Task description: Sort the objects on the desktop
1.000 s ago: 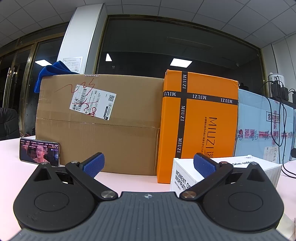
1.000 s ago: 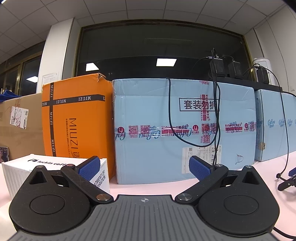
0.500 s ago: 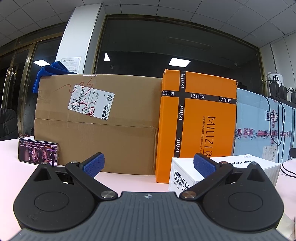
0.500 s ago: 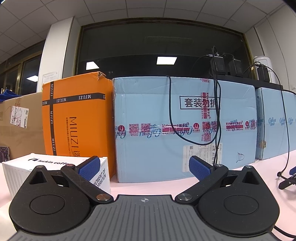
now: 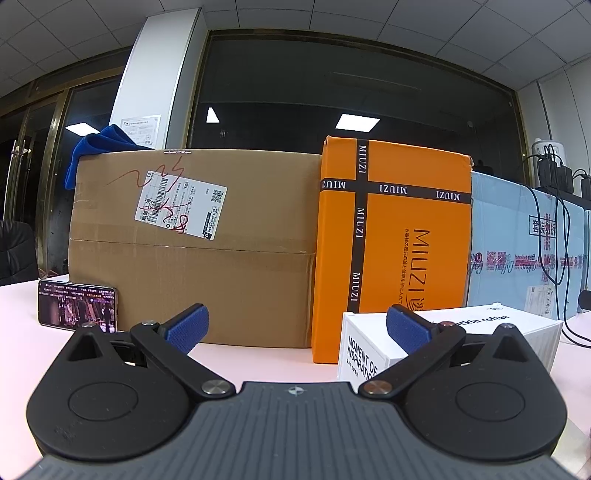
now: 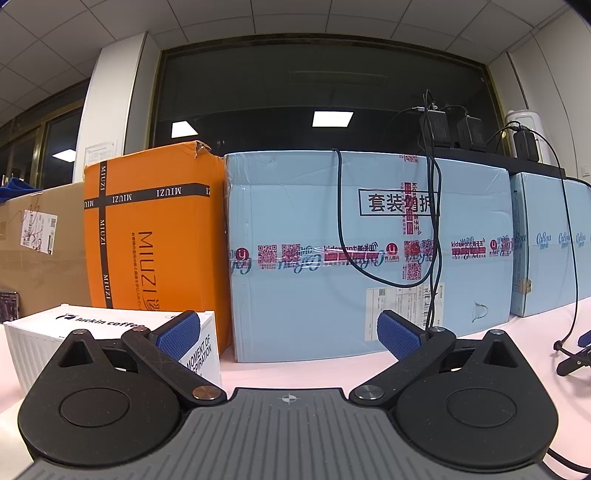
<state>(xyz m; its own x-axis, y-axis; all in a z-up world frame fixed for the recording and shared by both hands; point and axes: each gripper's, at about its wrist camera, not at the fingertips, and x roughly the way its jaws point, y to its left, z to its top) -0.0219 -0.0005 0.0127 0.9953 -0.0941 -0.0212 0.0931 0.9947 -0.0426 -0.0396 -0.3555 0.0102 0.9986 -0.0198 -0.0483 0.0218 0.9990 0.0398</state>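
Left tongs [image 5: 297, 326] and right tongs [image 6: 288, 330] gaped wide, empty, white box [image 5: 360, 341] beyond partly hidden, read "luckin coffee", orange carton [image 5: 413, 236] behind read "MIUZI"

Orange box [image 5: 413, 236] reads "MIUZI"; white box [image 6: 110, 325] reads "luckin coffee".

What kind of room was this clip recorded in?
Most likely an office used partly for storage: a grid-tile ceiling, shipping cartons such as the orange box lined along a pale desk, and a dark glass partition.
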